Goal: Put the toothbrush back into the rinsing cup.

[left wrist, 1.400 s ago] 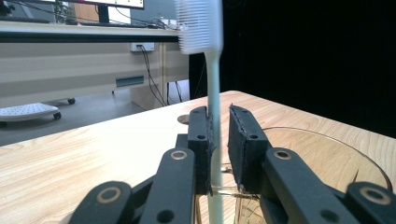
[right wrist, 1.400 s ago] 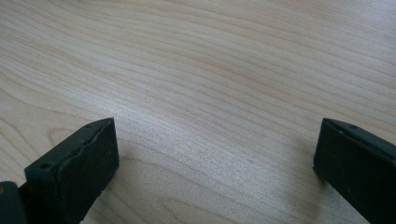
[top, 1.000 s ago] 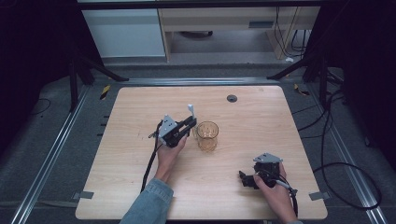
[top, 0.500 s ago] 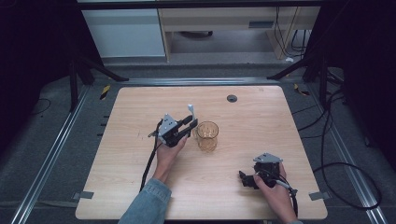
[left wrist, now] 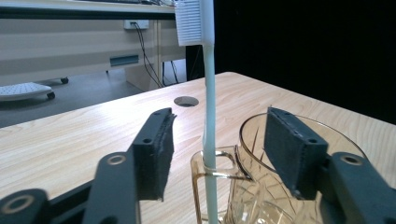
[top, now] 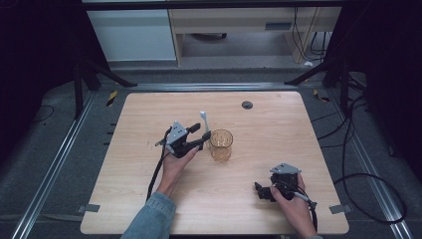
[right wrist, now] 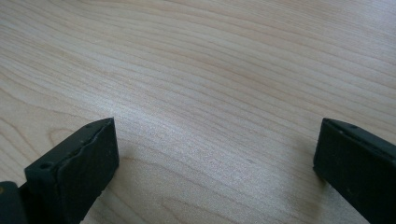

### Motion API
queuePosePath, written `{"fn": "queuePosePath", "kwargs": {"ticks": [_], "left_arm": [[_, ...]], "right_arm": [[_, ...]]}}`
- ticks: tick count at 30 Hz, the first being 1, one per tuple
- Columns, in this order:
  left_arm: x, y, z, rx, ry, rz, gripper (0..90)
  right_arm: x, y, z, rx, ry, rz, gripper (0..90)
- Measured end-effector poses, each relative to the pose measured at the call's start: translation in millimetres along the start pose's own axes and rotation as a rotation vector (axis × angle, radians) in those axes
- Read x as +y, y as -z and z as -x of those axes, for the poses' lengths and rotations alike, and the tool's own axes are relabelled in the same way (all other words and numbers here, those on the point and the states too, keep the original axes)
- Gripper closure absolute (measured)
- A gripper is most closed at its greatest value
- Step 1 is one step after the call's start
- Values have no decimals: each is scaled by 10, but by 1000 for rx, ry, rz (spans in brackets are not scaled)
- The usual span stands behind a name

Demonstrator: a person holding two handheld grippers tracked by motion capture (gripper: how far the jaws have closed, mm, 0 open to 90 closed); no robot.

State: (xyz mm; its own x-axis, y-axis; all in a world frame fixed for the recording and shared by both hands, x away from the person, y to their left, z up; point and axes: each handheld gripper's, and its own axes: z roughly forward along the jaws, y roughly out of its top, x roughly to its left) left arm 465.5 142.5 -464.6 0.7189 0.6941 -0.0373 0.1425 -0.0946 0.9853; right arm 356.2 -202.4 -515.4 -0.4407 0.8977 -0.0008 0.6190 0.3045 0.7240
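- Two grippers work over a pale wooden desk [top: 149, 199] with rounded corners; no brand, label or writing can be read on anything.
- Left gripper [top: 201, 138] sits near the middle of the desk, just left of a clear amber mug [top: 221, 145], with its dark cable trailing back along the forearm.
- Its fingers [left wrist: 154, 154] stand apart, one on each side of a toothbrush [left wrist: 208, 93] without touching it.
- That toothbrush stands upright with its white bristled head at the top; its pale handle passes down through the loop of the mug's handle.
- From above, the white brush head [top: 203, 117] rises just beyond the left gripper's tips.
- Right gripper [top: 263, 191] lies low near the desk's front right corner, well apart from the mug, held by the right hand [top: 293, 209].
- Its fingers [right wrist: 74, 172] are spread wide over bare wood grain, with nothing between them.
- One small dark round hole [top: 247, 104] sits in the desk near the far edge.
- Beyond the desk, a pale cabinet [top: 134, 35] stands on the grey floor.
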Motion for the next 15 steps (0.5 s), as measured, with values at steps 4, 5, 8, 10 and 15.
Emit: {"fn": "queuePosePath", "kwargs": {"ticks": [4, 5, 8, 10, 15], "left_arm": [[15, 31, -8, -2, -2, -7, 368], [17, 34, -12, -2, 1, -9, 361], [22, 38, -16, -8, 3, -21, 340], [26, 40, -13, -14, 1, -33, 325], [41, 56, -7, -6, -2, -45, 274]], "right_arm": [[0, 1, 0, 1, 0, 0, 4], [0, 0, 0, 0, 0, 0, 4], [0, 0, 0, 0, 0, 0, 4], [0, 1, 1, 1, 1, 0, 4], [0, 1, 2, 2, 0, 0, 4]]}}
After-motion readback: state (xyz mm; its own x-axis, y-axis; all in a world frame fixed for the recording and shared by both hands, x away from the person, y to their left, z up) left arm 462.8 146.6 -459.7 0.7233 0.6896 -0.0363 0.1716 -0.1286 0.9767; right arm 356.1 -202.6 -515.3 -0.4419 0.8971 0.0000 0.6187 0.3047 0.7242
